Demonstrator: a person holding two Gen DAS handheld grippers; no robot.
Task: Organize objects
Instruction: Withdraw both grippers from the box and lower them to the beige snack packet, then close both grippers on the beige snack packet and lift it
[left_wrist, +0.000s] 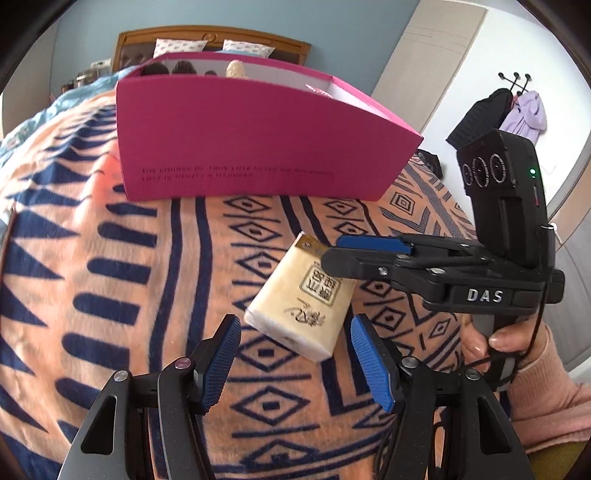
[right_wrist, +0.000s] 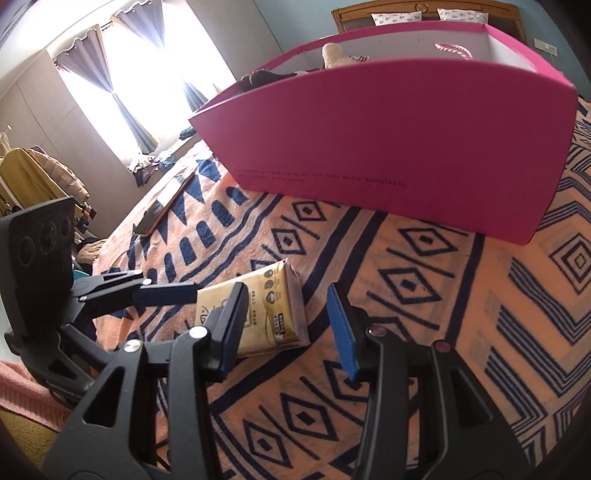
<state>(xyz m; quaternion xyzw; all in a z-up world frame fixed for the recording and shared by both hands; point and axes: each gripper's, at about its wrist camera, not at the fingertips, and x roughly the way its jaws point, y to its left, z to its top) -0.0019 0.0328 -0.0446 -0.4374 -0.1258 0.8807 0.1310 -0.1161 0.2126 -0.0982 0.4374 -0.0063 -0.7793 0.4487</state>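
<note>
we find the left gripper (left_wrist: 295, 354) spread wide, the tissue pack (left_wrist: 301, 301) flat on the blanket (left_wrist: 110, 277) just ahead of its tips, long axis slanting away. right gripper (right_wrist: 291, 325) likewise apart, beside the pack. pink box (left_wrist: 258, 140) lies beyond.

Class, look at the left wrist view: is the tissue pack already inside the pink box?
No: the tissue pack lies on the patterned blanket, in front of the pink box and apart from it.
</note>
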